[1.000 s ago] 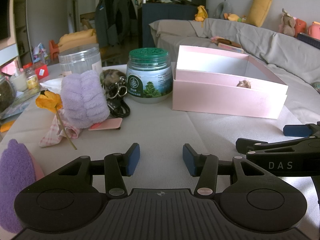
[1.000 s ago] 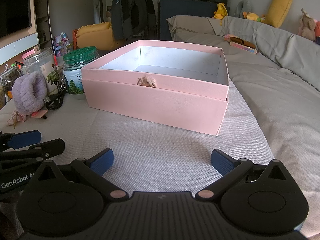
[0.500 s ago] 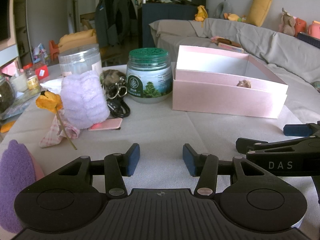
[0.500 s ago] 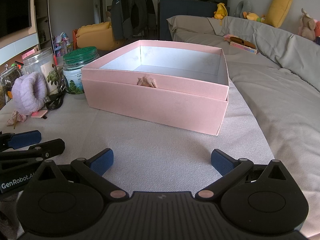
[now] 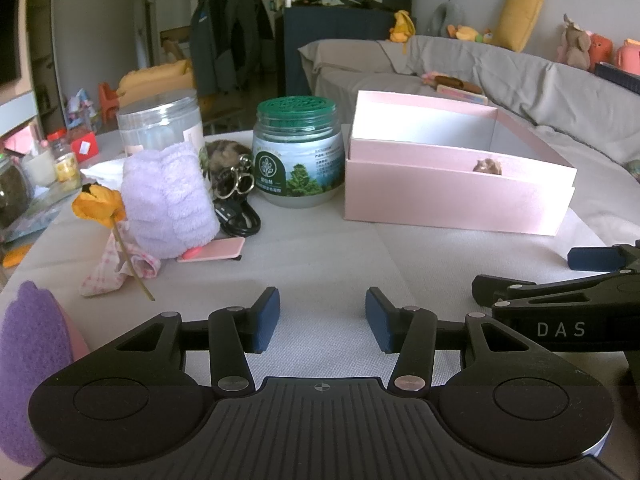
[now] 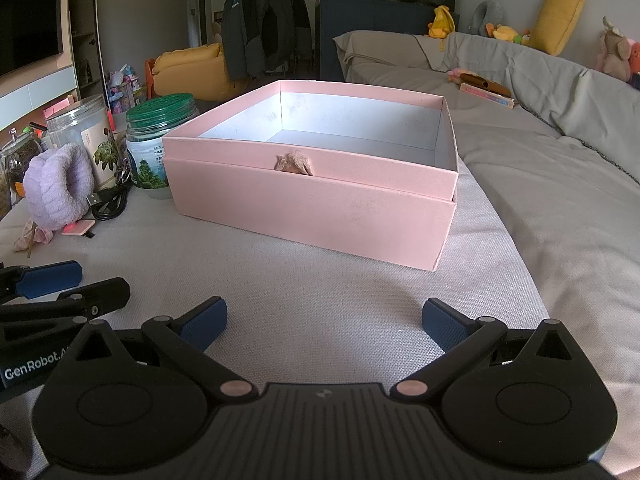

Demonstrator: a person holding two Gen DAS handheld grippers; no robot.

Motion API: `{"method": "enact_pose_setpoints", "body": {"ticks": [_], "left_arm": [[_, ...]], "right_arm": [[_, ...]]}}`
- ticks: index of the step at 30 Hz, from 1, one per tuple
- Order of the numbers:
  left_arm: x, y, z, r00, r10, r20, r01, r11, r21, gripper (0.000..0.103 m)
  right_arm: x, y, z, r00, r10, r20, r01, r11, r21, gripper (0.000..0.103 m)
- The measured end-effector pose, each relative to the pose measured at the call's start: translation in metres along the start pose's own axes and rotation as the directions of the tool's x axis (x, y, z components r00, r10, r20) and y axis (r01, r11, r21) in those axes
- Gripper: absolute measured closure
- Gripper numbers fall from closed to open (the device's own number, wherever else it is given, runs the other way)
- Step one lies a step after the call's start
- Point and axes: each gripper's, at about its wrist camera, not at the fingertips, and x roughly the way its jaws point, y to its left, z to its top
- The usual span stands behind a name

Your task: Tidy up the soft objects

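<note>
Low in the left wrist frame, our left gripper (image 5: 322,320) hangs level just above the grey cloth-covered table (image 5: 320,248), its blue-padded fingers (image 5: 266,318) parted with a moderate gap and nothing between them. At the right edge of that frame we see our right gripper (image 5: 592,270) from the side, lying beside the left one at about the same height.

Along the bottom of the right wrist frame, the right gripper (image 6: 323,322) is spread wider, its pads (image 6: 446,326) well apart and empty, pointing straight at the near wall of the pink box (image 6: 312,208) that fills the frame's centre. The box stands open on the table, and a small tuft of brownish fluff (image 6: 294,164) sticks up at its front rim. We cannot tell what lies deeper inside.

Toward the left of the left wrist frame sit the soft things: a lilac fluffy band (image 5: 168,200) standing on edge, a pink checked cloth (image 5: 116,268) crumpled beneath it, and a yellow fabric flower (image 5: 98,206) whose stem leans across the cloth. A purple fuzzy item (image 5: 28,376) fills the lower left corner. Behind the band stand a clear jar (image 5: 160,126) and a green-lidded jar (image 5: 298,156), with a black cable (image 5: 240,216) and keyring (image 5: 242,182) between them.
</note>
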Motion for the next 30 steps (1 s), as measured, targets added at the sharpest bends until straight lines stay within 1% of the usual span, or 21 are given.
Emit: {"method": "enact_pose_setpoints", "body": {"ticks": [6,8,10,12,13,14,17,18,20,22,23,24,25,26,27,29,30], "left_arm": [[0.000,0.001,0.000,1.000,-0.003,0.000,0.003,1.000,-0.004,0.050],[0.000,-0.002,0.000,1.000,-0.007,0.001,0.007,1.000,-0.003,0.052],[-0.001,-0.001,0.000,0.999,-0.038,0.000,0.038,0.999,-0.007,0.052],[-0.005,0.002,0.002,0.995,-0.097,-0.009,0.097,0.995,-0.019,0.052],[-0.012,0.005,0.004,0.991,-0.132,-0.006,0.132,0.991,-0.027,0.052],[-0.021,0.010,0.007,0.988,-0.151,0.003,0.151,0.988,-0.035,0.052],[-0.061,0.034,0.017,0.982,-0.176,0.068,0.178,0.983,-0.035,0.051],[-0.075,0.046,0.020,0.982,-0.163,0.092,0.166,0.986,-0.028,0.050],[-0.097,0.077,0.023,0.989,-0.099,0.111,0.103,0.994,-0.031,0.050],[-0.109,0.114,0.022,0.996,-0.011,0.087,0.017,0.998,-0.063,0.053],[-0.110,0.131,0.020,0.998,0.026,0.057,-0.021,0.996,-0.091,0.053],[-0.109,0.147,0.017,0.999,0.050,0.017,-0.048,0.991,-0.124,0.053],[-0.106,0.165,0.012,0.998,0.058,-0.031,-0.062,0.983,-0.172,0.053],[-0.104,0.179,0.006,0.997,0.046,-0.066,-0.060,0.974,-0.219,0.053],[-0.100,0.193,-0.001,0.995,0.015,-0.096,-0.041,0.961,-0.275,0.053],[-0.099,0.212,-0.009,0.991,-0.050,-0.123,0.003,0.933,-0.359,0.053],[-0.100,0.219,-0.013,0.990,-0.069,-0.120,0.018,0.924,-0.382,0.053]], "right_arm": [[0.000,0.000,0.000,1.000,0.000,0.001,0.000,1.000,0.001,0.000],[0.001,0.000,0.000,1.000,0.000,0.001,0.000,1.000,0.000,0.000],[0.001,-0.001,0.001,1.000,0.009,-0.010,-0.009,1.000,-0.006,0.000],[0.002,-0.004,0.007,0.998,0.024,-0.059,-0.024,1.000,-0.008,0.000],[0.003,-0.005,0.011,0.996,0.023,-0.087,-0.023,1.000,-0.006,0.000],[0.001,-0.003,0.011,0.994,0.020,-0.111,-0.022,1.000,-0.009,0.000],[0.001,-0.004,0.015,0.986,0.026,-0.167,-0.030,0.999,-0.020,0.000],[0.001,-0.004,0.017,0.983,0.028,-0.182,-0.033,0.999,-0.024,0.000],[-0.002,-0.002,0.016,0.980,0.033,-0.195,-0.040,0.999,-0.032,0.000],[-0.004,-0.001,0.012,0.981,0.037,-0.190,-0.046,0.998,-0.041,0.000],[-0.005,0.000,0.011,0.983,0.036,-0.181,-0.044,0.998,-0.040,0.000],[-0.006,0.000,0.008,0.985,0.032,-0.168,-0.039,0.999,-0.038,0.000],[-0.008,0.002,0.006,0.987,0.029,-0.156,-0.035,0.999,-0.034,0.000],[-0.009,0.003,0.004,0.989,0.032,-0.147,-0.038,0.999,-0.036,0.000],[-0.010,0.004,0.004,0.989,0.041,-0.145,-0.047,0.998,-0.044,0.000],[-0.010,0.009,0.005,0.985,0.069,-0.157,-0.081,0.994,-0.069,0.000],[-0.011,0.012,0.007,0.982,0.087,-0.170,-0.101,0.992,-0.072,0.000]]}}
